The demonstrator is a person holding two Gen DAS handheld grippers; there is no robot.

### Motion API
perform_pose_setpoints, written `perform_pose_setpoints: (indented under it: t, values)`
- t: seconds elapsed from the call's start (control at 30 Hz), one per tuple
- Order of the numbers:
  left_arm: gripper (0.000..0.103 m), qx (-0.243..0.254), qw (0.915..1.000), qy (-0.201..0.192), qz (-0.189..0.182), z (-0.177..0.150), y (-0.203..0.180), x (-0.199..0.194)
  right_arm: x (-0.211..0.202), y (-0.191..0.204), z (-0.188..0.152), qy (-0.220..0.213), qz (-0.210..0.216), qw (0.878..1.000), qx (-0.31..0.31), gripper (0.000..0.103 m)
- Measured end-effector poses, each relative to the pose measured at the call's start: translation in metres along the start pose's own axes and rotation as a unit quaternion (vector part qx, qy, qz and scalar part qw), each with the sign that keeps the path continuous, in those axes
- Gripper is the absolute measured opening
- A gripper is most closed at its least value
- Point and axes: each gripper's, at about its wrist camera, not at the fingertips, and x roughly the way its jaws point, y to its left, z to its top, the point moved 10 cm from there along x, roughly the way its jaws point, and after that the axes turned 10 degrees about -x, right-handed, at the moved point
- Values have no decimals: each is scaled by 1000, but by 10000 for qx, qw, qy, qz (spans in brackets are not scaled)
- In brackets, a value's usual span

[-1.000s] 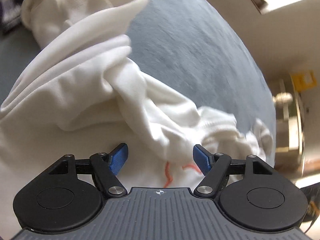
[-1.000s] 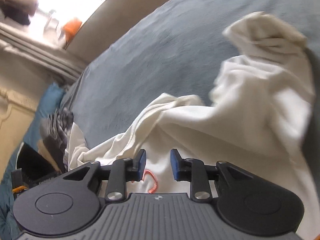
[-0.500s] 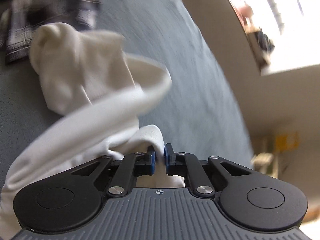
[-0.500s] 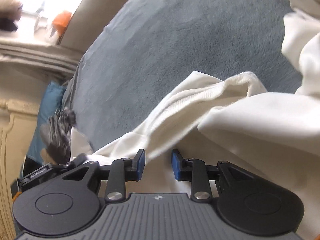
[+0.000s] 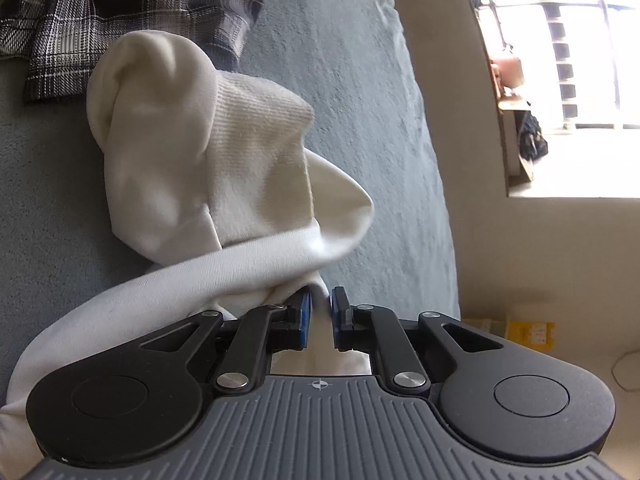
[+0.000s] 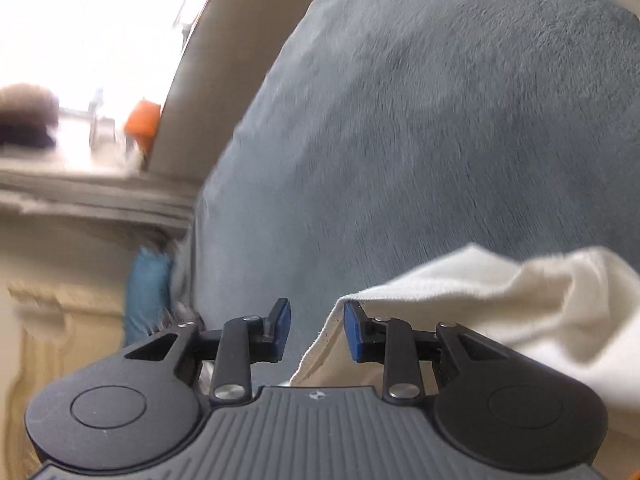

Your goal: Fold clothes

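Note:
A white sweatshirt [image 5: 208, 168] lies bunched on the blue-grey bed cover [image 5: 360, 100], with a ribbed cuff at its top. My left gripper [image 5: 320, 316] is shut on a fold of it, and a band of the fabric runs from the pads off to the lower left. In the right wrist view another part of the white sweatshirt [image 6: 500, 304] drapes over the right finger. My right gripper [image 6: 316, 328] stands partly open. The cloth's edge rests against the right pad, and bed cover [image 6: 440, 120] shows through the rest of the gap.
A black-and-white plaid shirt [image 5: 120, 8] lies on the bed beyond the sweatshirt. A beige wall and a bright window [image 5: 568, 72] run along the bed's right side. The right wrist view shows a window ledge with an orange object [image 6: 140, 120] and a blue pillow [image 6: 148, 292].
My left gripper went from open to shut on a sweatshirt fold and rose with it. The right gripper swung away; cloth that filled its gap now touches only the right pad.

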Motion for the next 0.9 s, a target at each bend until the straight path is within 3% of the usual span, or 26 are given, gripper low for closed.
perform_pose_setpoints:
  t: [0.1, 0.17, 0.3, 0.33, 0.4, 0.43, 0.53, 0.6, 0.63, 0.67, 0.8, 0.83, 0.9]
  values:
    - [22, 262, 9996, 126, 33, -10, -4, -12, 2, -6, 9, -85, -138, 9998, 117, 31]
    - [25, 453, 9987, 235, 36, -19, -9, -15, -6, -2, 13, -209, 26, 9997, 112, 31]
    - [30, 928, 9945, 427, 208, -40, -17, -5, -48, 5, 24, -413, 356, 9984, -152, 32]
    - [31, 1042, 9931, 446, 285, -44, -18, -1, -64, 4, 28, -494, 268, 9978, -338, 33]
    - [32, 1269, 9898, 482, 439, -53, -21, 9, -98, -3, 39, -626, -220, 9943, -838, 38]
    - [33, 1382, 9878, 501, 517, -57, -22, 13, -114, -10, 45, -650, -666, 9887, -1179, 39]
    - [33, 1720, 9807, 554, 747, -70, -26, 27, -153, -39, 65, -679, -2207, 9520, -2010, 41]
    - [33, 1944, 9750, 590, 900, -78, -29, 35, -180, -57, 80, -692, -3160, 9147, -2423, 46]
    - [33, 2055, 9719, 607, 977, -82, -30, 40, -187, -68, 86, -656, -3410, 9068, -2391, 48]
    - [33, 2166, 9686, 625, 1053, -87, -31, 44, -190, -79, 87, -527, -3517, 9055, -2314, 56]
    - [33, 2451, 9585, 640, 1310, -98, -33, 57, -175, -114, 81, 137, -3205, 9341, -1569, 59]
    - [33, 2458, 9578, 622, 1355, -99, -33, 58, -169, -116, 79, 158, -3133, 9389, -1413, 59]
    - [33, 2472, 9563, 585, 1445, -100, -31, 60, -160, -119, 79, 143, -3054, 9429, -1325, 72]
